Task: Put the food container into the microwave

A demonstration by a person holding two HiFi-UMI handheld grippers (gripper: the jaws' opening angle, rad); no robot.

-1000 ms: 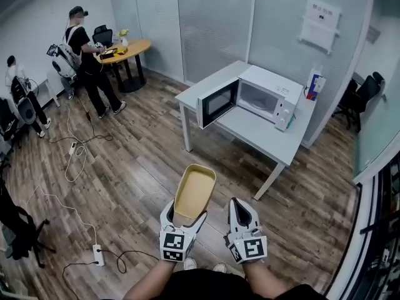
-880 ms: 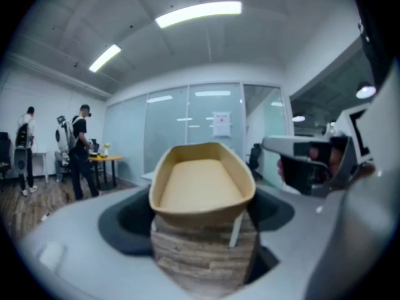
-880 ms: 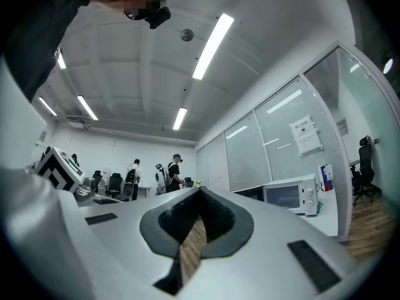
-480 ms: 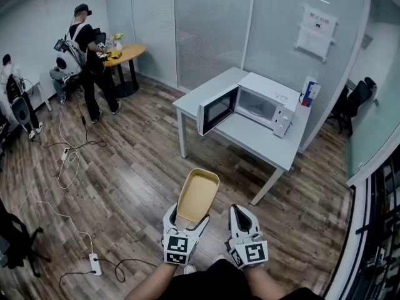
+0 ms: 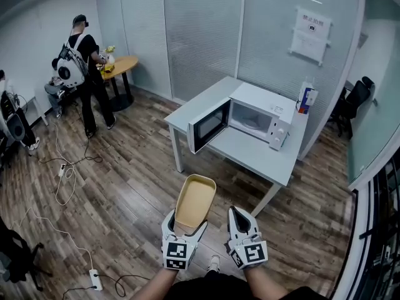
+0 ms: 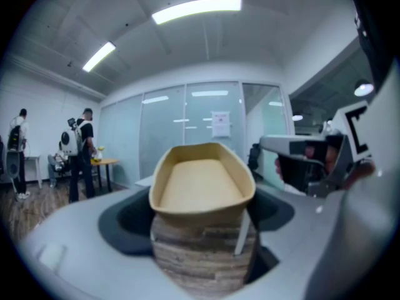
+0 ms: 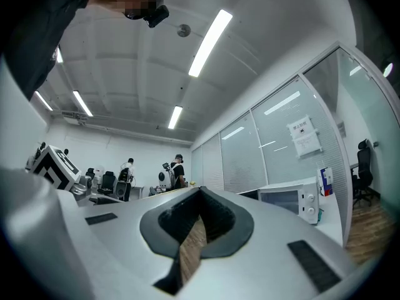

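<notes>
My left gripper (image 5: 185,225) is shut on the near end of an empty tan oval food container (image 5: 194,202), which sticks out forward and up over the wooden floor. The left gripper view shows the same container (image 6: 201,179) held between the jaws. Beside it, my right gripper (image 5: 241,221) is shut and holds nothing; its view shows the jaws (image 7: 199,220) closed together. The white microwave (image 5: 253,121) stands on a grey table (image 5: 240,150) ahead, well beyond both grippers, its door (image 5: 209,125) swung open to the left.
A blue and white carton (image 5: 305,97) stands behind the microwave. A person with a backpack (image 5: 84,74) stands at a round wooden table (image 5: 122,65) at the back left. Cables and a power strip (image 5: 95,279) lie on the floor at left. Glass walls run behind the table.
The view has moved forward toward the table, so the microwave sits closer and more to the left. Both grippers keep their place, the left still holding the container.
</notes>
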